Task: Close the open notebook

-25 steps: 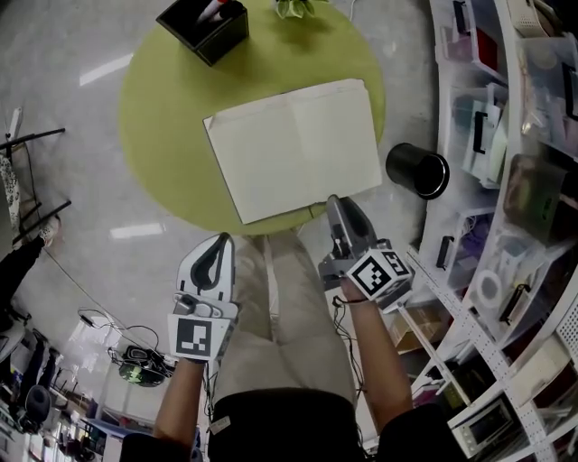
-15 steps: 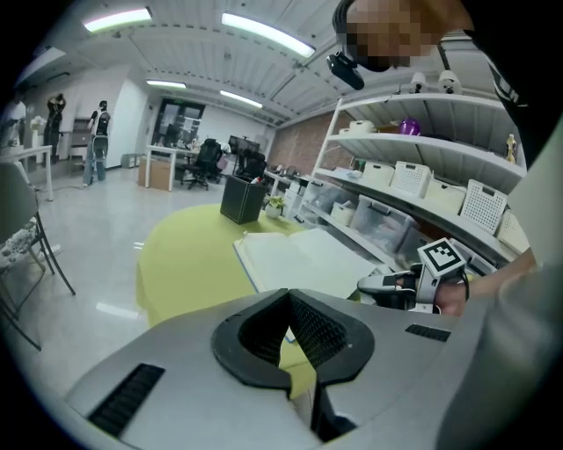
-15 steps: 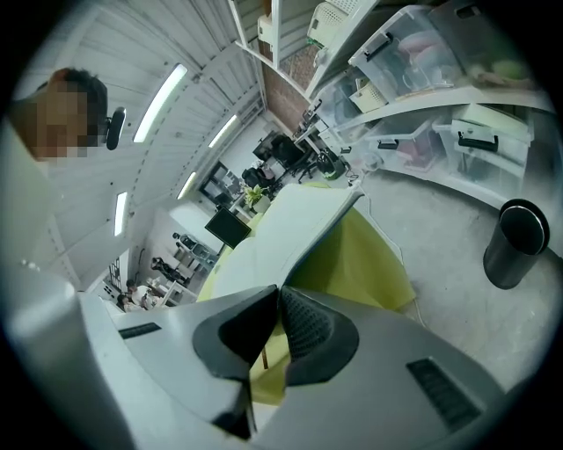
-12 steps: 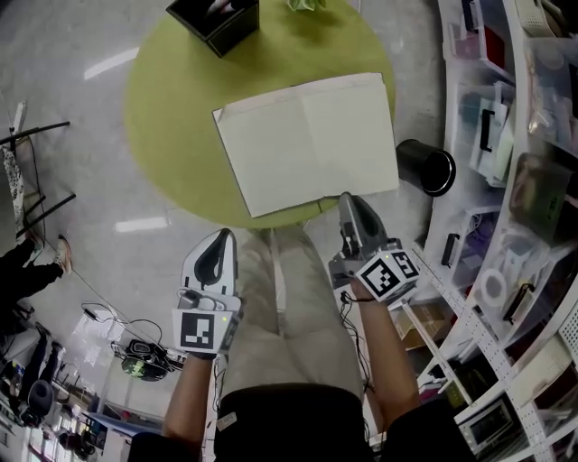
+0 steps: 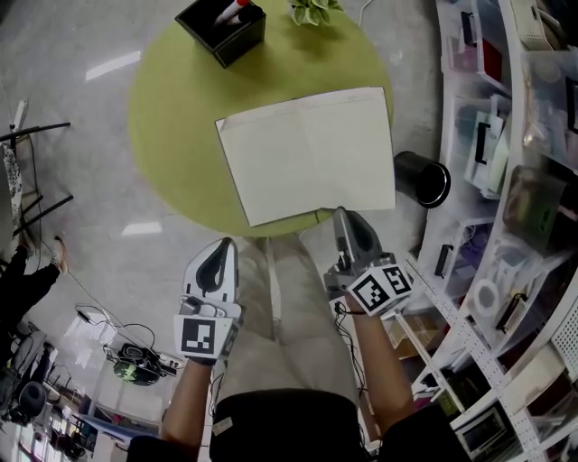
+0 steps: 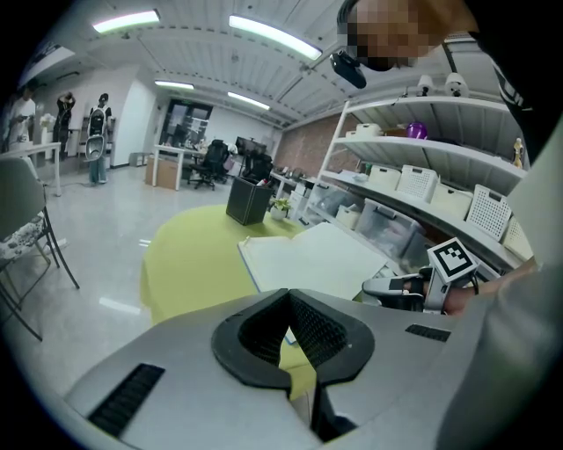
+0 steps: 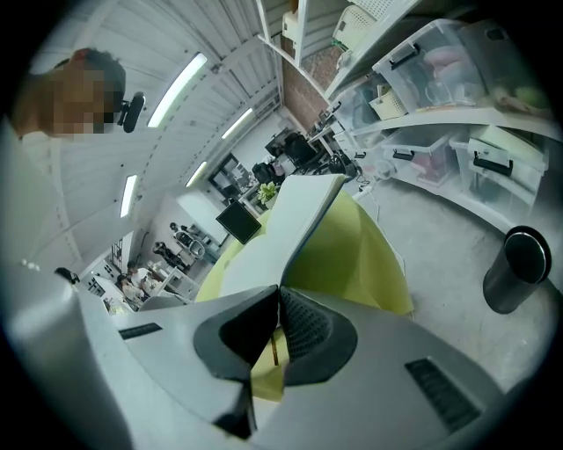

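Note:
The open notebook [image 5: 307, 153] lies flat on the round green table [image 5: 172, 108], its blank pages up. My right gripper [image 5: 340, 212] is at the near edge of the right-hand page. In the right gripper view its jaws [image 7: 280, 288] are pressed together, and the notebook's edge [image 7: 303, 215] runs out from between the tips. My left gripper [image 5: 221, 244] hovers over the person's lap, short of the table. Its jaws [image 6: 287, 294] are shut on nothing, and the notebook [image 6: 317, 259] lies ahead of it.
A black pen box [image 5: 223, 29] and a small plant [image 5: 313, 11] stand at the table's far side. A black cylindrical bin [image 5: 423, 179] stands on the floor right of the table. Shelves with plastic boxes [image 5: 506, 135] line the right side.
Both hands have stayed almost where they were, with the right gripper's tip at the notebook's near edge. The head view has shifted slightly.

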Motion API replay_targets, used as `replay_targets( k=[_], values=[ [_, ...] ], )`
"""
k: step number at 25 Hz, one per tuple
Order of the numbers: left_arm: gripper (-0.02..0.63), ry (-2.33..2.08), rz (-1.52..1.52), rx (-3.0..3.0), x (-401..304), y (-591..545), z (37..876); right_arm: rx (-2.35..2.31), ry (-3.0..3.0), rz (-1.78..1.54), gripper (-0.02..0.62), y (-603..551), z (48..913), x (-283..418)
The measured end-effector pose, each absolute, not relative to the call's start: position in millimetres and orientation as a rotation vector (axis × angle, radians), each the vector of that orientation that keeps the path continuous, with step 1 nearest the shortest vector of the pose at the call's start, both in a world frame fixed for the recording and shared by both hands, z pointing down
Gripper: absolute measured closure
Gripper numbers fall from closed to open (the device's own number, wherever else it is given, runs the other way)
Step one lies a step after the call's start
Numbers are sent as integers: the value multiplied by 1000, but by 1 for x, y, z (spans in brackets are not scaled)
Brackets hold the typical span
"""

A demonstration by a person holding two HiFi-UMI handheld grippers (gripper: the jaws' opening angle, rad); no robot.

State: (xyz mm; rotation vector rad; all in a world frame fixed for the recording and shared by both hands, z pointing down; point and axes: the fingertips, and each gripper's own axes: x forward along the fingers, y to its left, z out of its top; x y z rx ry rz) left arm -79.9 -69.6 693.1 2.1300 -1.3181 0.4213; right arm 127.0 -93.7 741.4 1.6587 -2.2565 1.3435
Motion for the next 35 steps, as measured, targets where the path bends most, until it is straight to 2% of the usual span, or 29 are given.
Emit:
replay_targets(
  k=[26,35],
  values=[
    [589,-1344,389,2096,-94,-74,700,1478,-2251,702,584,-87,728,94],
    [589,-1372,379,2085,-99,-70,697,1356,-2294,678,557,-83,725,75]
  ],
)
